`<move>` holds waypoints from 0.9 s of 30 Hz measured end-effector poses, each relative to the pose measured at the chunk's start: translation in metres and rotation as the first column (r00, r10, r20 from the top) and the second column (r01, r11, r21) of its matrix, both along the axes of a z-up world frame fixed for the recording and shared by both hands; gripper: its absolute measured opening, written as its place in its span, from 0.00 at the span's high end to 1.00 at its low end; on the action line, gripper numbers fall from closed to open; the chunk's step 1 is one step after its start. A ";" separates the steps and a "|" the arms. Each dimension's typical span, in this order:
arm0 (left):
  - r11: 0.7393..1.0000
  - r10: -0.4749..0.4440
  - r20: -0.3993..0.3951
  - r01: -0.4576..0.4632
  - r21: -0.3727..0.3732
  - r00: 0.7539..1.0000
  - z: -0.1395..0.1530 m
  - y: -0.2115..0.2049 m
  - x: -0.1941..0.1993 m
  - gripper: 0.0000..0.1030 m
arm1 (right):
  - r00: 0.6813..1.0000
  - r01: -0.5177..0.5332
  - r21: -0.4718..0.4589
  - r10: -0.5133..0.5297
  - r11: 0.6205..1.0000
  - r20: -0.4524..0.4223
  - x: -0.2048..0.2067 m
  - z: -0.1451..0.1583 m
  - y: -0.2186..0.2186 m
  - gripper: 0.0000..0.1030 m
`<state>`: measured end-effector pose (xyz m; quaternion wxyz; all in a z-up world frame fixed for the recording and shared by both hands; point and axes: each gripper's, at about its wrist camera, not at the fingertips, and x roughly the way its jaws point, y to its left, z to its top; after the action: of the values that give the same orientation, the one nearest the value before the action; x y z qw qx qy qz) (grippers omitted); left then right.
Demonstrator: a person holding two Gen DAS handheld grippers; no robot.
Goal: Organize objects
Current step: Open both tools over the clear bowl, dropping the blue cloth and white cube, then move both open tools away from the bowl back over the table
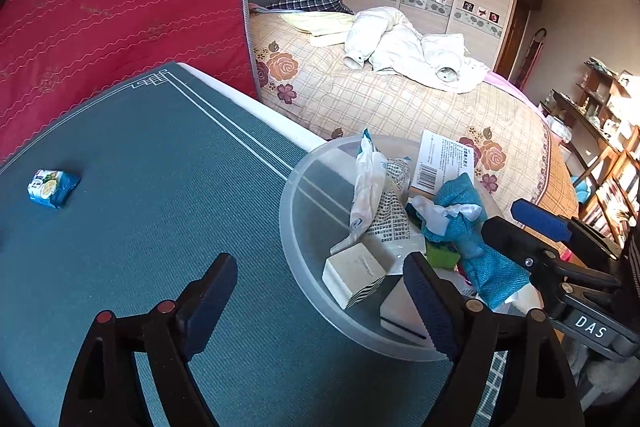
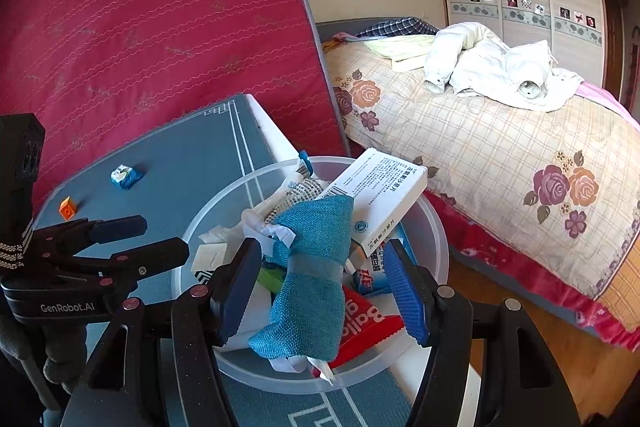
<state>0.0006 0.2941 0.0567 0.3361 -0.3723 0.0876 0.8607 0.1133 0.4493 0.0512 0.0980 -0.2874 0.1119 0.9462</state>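
Pouch [image 2: 308, 279]: soft, light, take its banded waist | right hand-held gripper [image 2: 320, 291] apart around it | left hand-held gripper [image 1: 316, 303] apart, empty.

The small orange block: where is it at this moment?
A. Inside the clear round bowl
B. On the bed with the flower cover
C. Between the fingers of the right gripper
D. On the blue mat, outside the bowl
D. In the right wrist view the small orange block lies on the bare blue mat, left of the clear round bowl and apart from it.
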 end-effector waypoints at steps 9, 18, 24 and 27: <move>0.997 0.082 -0.015 -0.082 -0.003 0.996 0.000 -0.025 -0.008 0.05 | 1.000 -0.008 -0.004 0.008 1.000 -0.016 0.002 0.004 -0.010 0.25; 0.984 0.178 -0.031 -0.178 -0.013 0.984 -0.002 -0.061 -0.016 0.02 | 0.999 -0.042 -0.009 0.042 0.999 -0.018 -0.003 0.008 -0.031 0.24; 0.966 0.254 -0.052 -0.256 -0.031 0.966 -0.003 -0.089 -0.021 0.02 | 0.997 -0.076 -0.016 0.075 0.997 -0.024 -0.011 0.011 -0.050 0.23; 0.953 0.295 -0.076 -0.298 -0.043 0.953 -0.002 -0.102 -0.025 0.02 | 0.994 -0.104 -0.012 0.104 0.994 -0.030 -0.017 0.013 -0.063 0.23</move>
<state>-0.0242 0.1916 0.0550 0.1896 -0.3604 0.0654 0.9110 0.0966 0.3859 0.0645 0.0450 -0.2797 0.1046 0.9533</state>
